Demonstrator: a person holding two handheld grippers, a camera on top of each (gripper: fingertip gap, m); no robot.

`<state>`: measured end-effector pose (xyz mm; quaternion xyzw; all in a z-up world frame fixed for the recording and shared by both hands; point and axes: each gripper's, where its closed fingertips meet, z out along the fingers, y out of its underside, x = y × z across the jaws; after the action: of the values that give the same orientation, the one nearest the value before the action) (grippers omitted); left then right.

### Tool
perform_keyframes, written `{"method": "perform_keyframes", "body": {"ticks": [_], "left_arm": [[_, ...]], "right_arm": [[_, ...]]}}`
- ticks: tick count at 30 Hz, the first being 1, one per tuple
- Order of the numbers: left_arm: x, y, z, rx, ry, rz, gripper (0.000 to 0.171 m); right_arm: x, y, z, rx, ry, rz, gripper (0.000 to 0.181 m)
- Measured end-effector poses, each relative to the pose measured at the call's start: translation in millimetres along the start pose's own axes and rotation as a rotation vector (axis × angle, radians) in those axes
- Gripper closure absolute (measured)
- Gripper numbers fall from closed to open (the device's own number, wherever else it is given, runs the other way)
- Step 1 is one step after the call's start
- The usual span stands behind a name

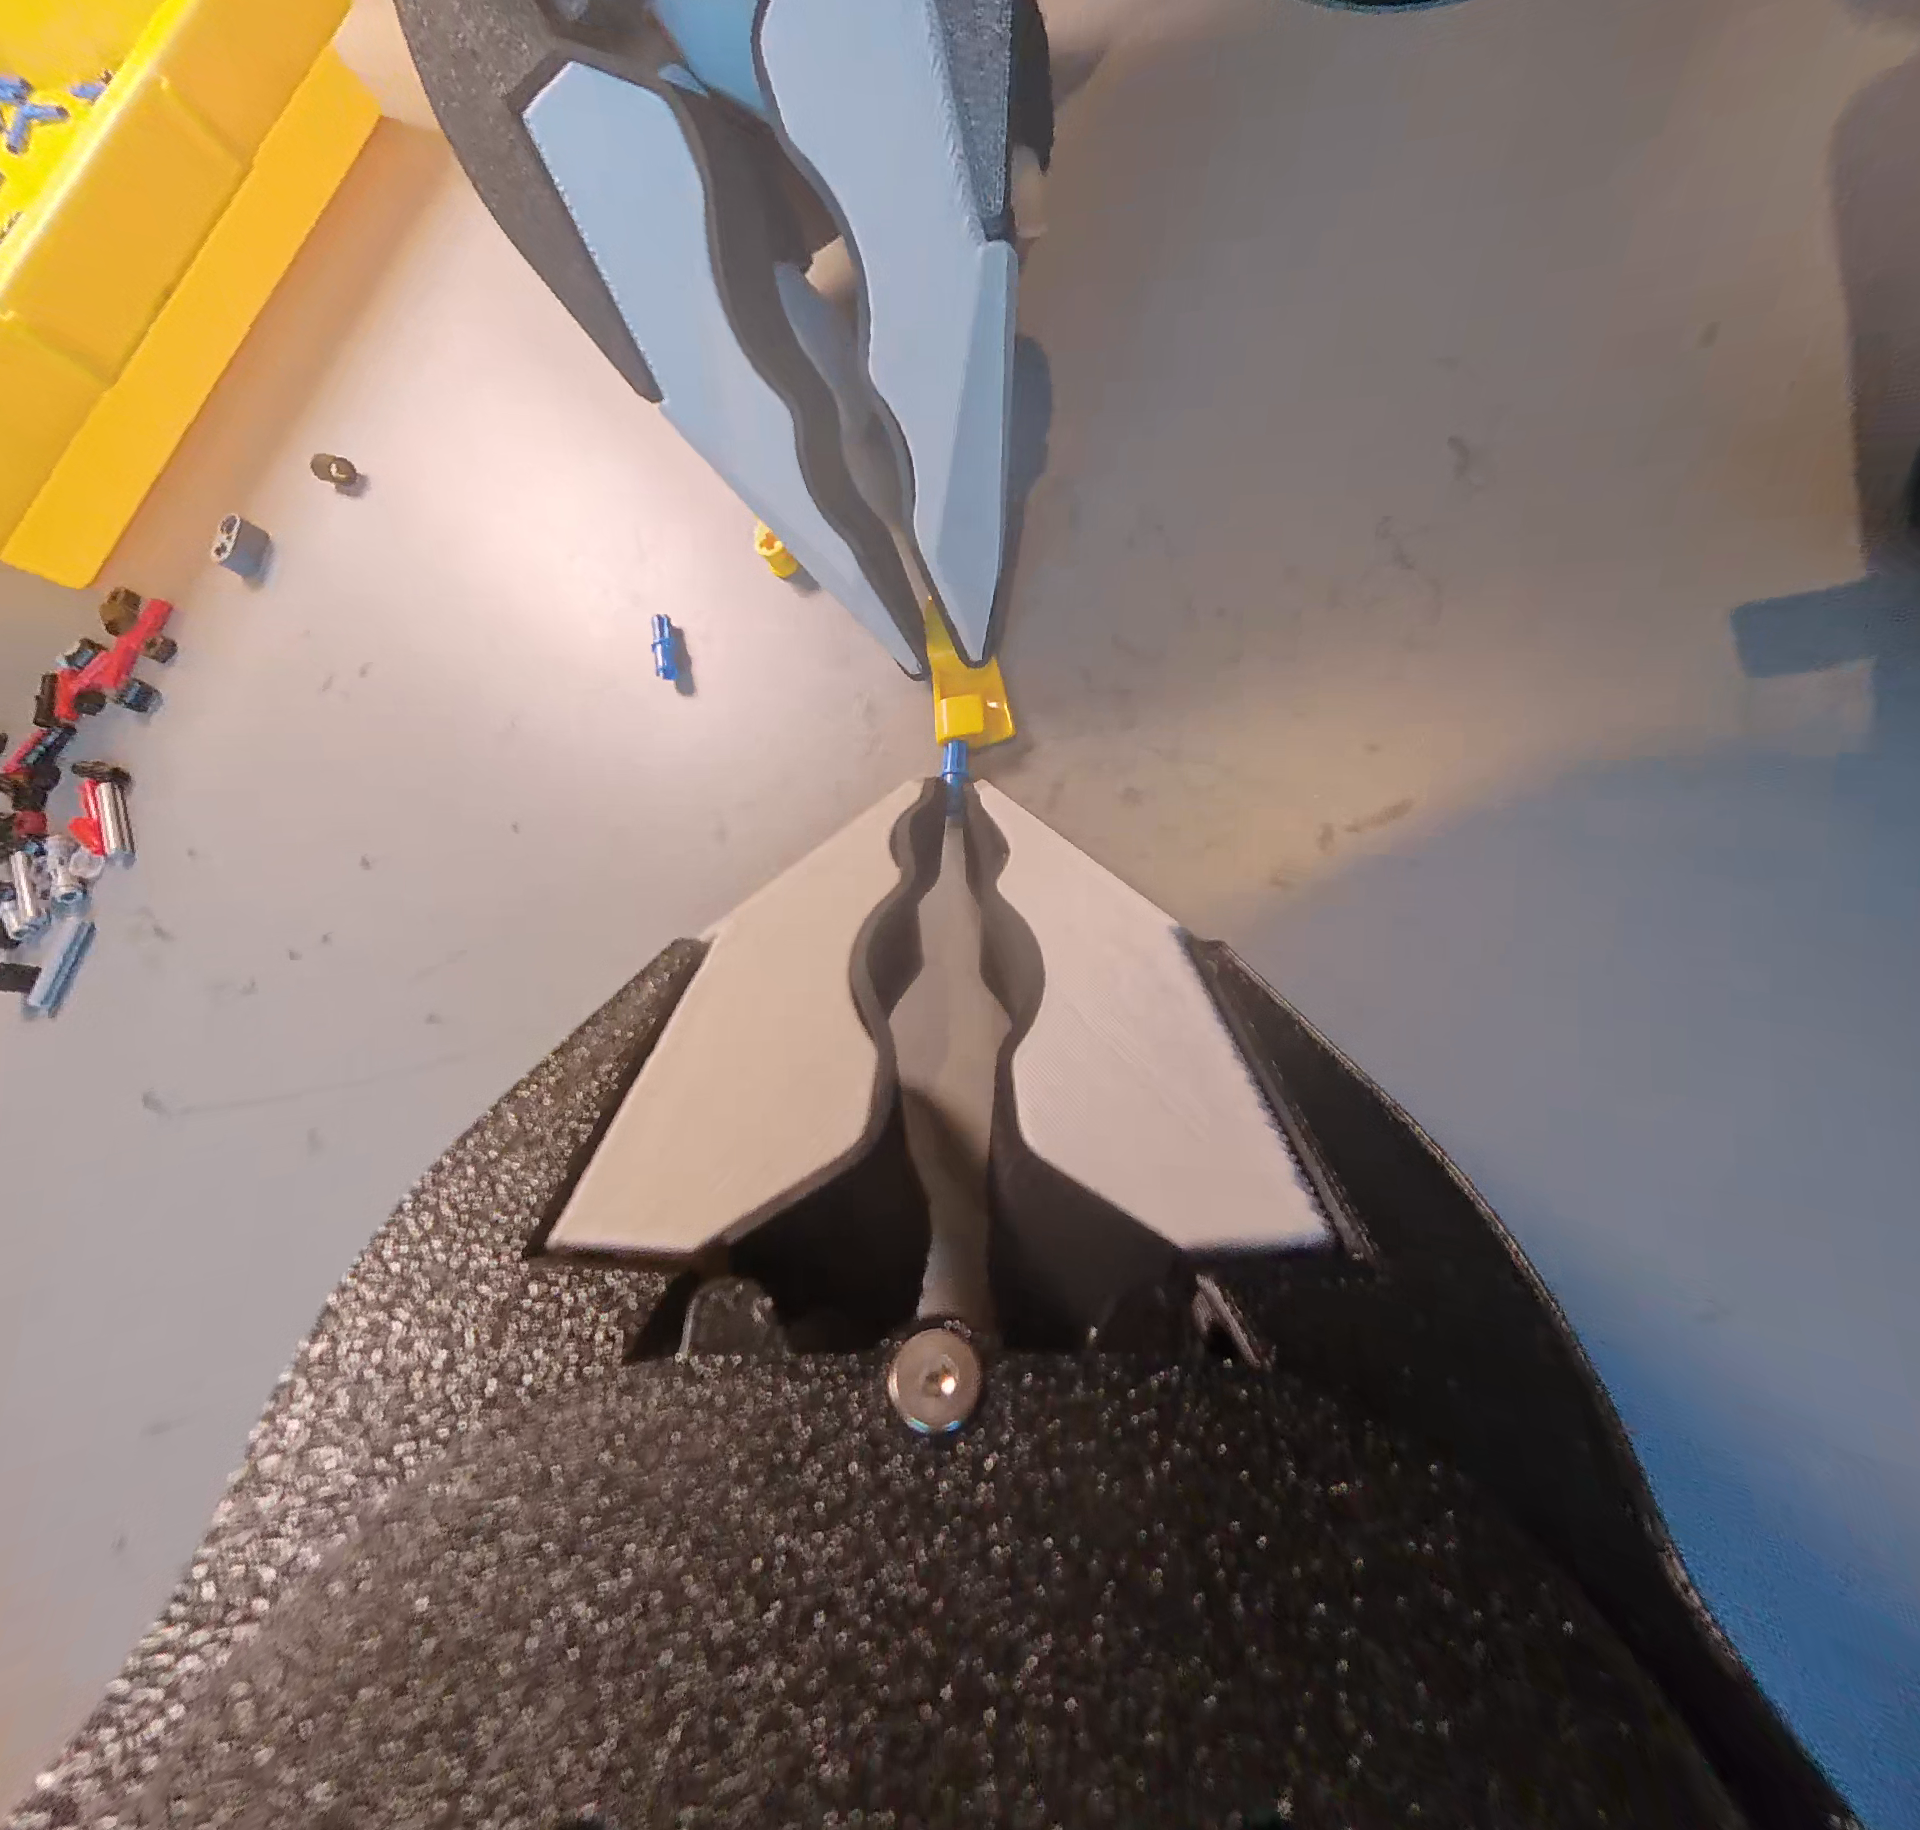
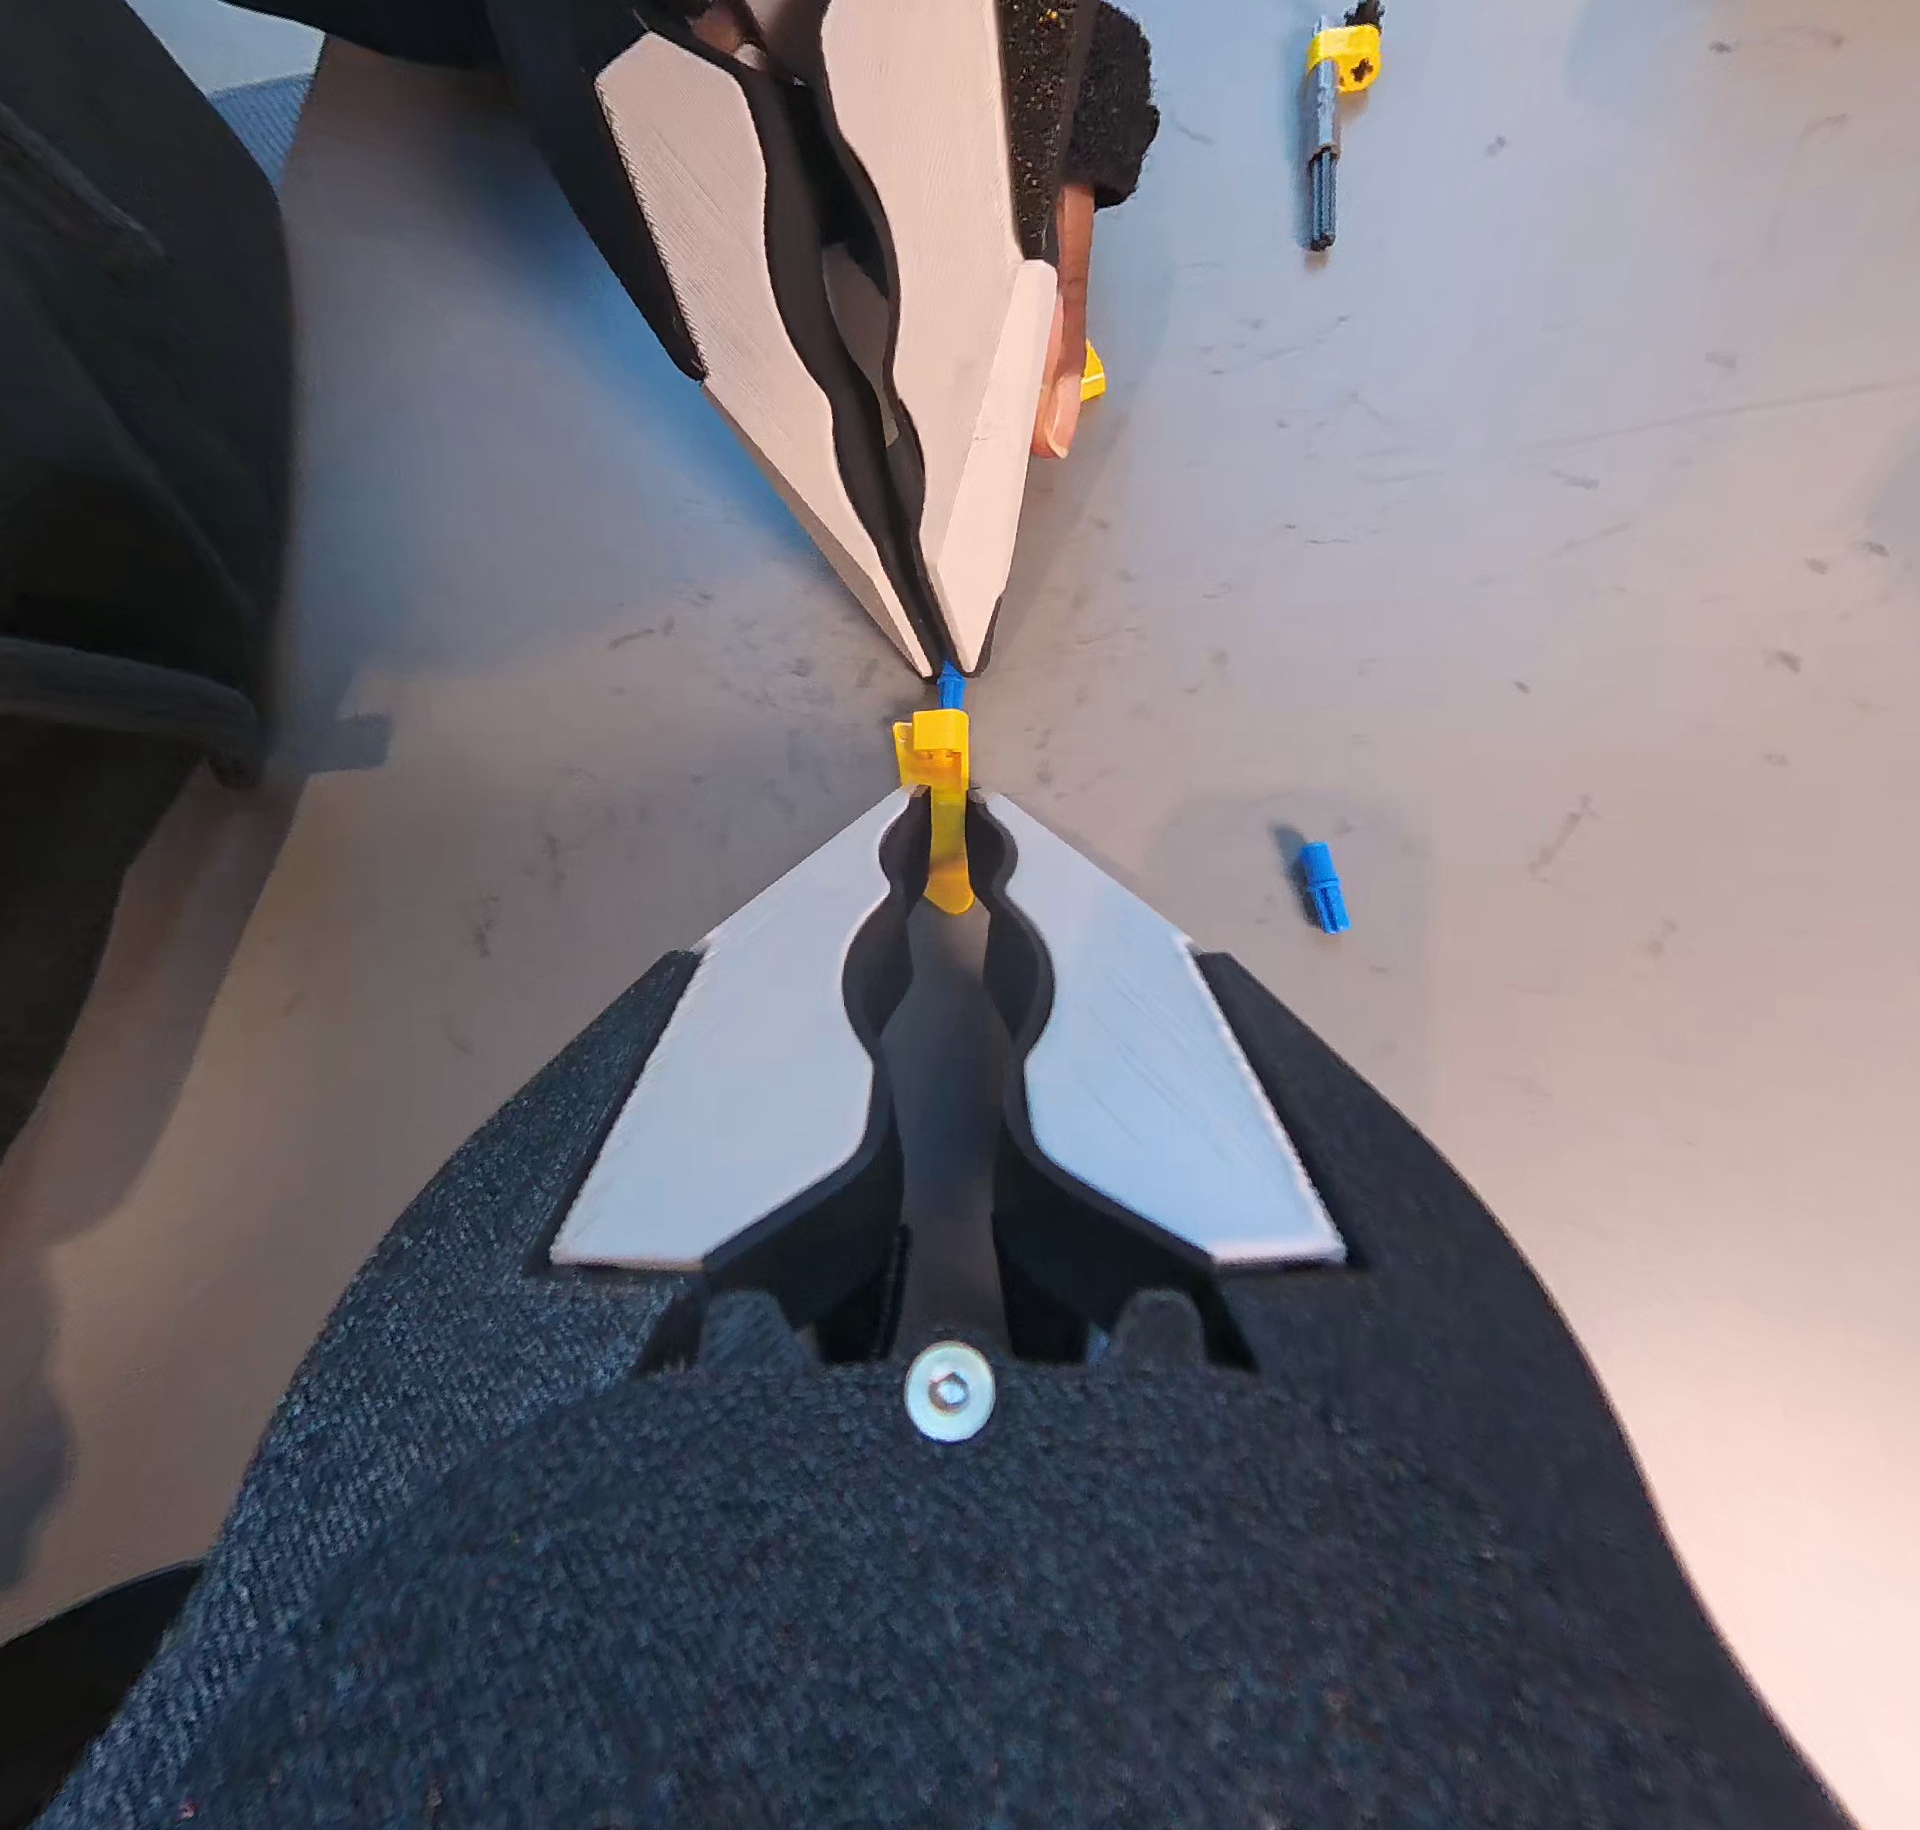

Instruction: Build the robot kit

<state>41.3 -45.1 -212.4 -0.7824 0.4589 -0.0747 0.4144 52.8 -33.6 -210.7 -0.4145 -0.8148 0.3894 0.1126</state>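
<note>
Between the tips, left gripper (image 1: 951, 793) pinches blue pin (image 1: 950, 764), right gripper (image 2: 943, 798) yellow piece (image 2: 938, 741)

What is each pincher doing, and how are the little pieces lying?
left gripper: shut on blue pin
right gripper: shut on yellow piece
blue pin: pushed against the yellow piece's end
loose blue pin: lying free on the table
yellow bin: open, small blue parts inside
</note>
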Motion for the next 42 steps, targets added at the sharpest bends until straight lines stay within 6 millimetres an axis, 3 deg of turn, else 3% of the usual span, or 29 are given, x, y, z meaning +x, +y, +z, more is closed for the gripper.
{"method": "perform_keyframes", "body": {"ticks": [16, 24, 30, 33, 40, 42], "left_arm": [[0.7, -3.4, 3.6, -0.035, -0.016, 0.026, 0.17], [-1.6, -1.1, -8.1, -0.029, -0.033, 0.016, 0.169], [-2.5, -0.2, -17.9, -0.012, -0.049, 0.002, 0.169], [-0.8, -4.6, -21.1, 0.02, -0.032, -0.011, 0.169], [-3.2, -4.2, -26.4, 0.051, -0.022, -0.059, 0.167], [-10.4, -4.1, -33.1, 0.073, -0.039, -0.096, 0.16]], "right_arm": [[0.4, -2.9, 3.5, -0.001, 0.057, -0.007, 0.177], [0.3, -13.0, 4.1, 0.053, 0.084, -0.078, 0.174], [-8.6, -18.8, 13.4, 0.021, 0.102, -0.181, 0.154], [-6.1, -19.9, 17.0, 0.001, 0.137, -0.227, 0.168], [-3.0, -24.5, 16.7, 0.017, 0.134, -0.206, 0.168], [0.7, -22.2, 16.2, 0.001, 0.148, -0.206, 0.168]]}}
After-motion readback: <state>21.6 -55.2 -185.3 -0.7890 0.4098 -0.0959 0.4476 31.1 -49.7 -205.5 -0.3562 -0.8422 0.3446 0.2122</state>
